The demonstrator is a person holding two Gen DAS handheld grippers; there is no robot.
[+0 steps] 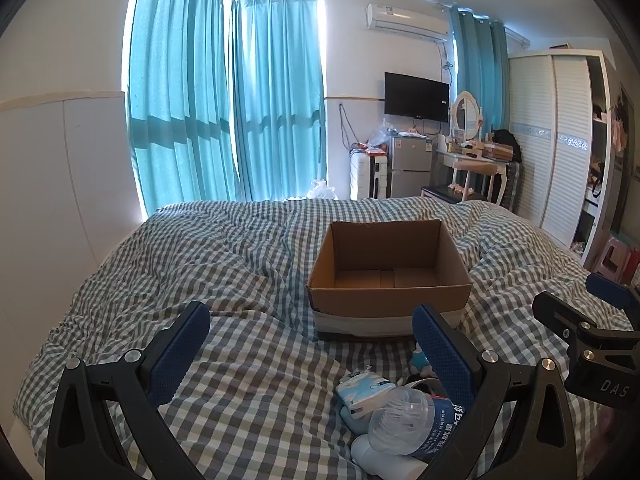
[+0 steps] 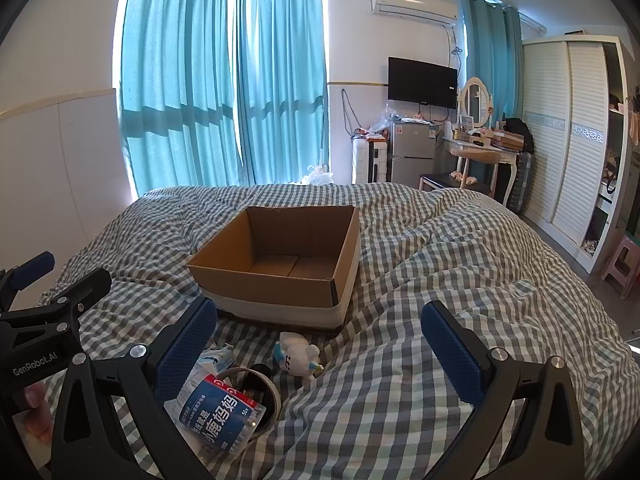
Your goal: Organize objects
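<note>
An open, empty cardboard box [image 1: 390, 280] [image 2: 280, 268] sits on the checked bed. In front of it lies a small pile: a clear plastic bottle with a blue label [image 1: 416, 416] [image 2: 220, 416], a blue-white packet [image 1: 366, 390] [image 2: 218, 360], a white plush toy [image 2: 298, 354], and a tape roll [image 2: 256, 392]. My left gripper [image 1: 312, 328] is open and empty above the bed, left of the pile. My right gripper [image 2: 320, 320] is open and empty, right of the pile. Each gripper shows at the other view's edge.
The checked duvet [image 1: 200, 264] is rumpled, with a raised fold right of the box [image 2: 460, 248]. Beyond the bed are teal curtains, a small fridge [image 1: 408, 166], a dressing table and a white wardrobe [image 2: 568, 132]. A pink stool [image 2: 624, 264] stands at right.
</note>
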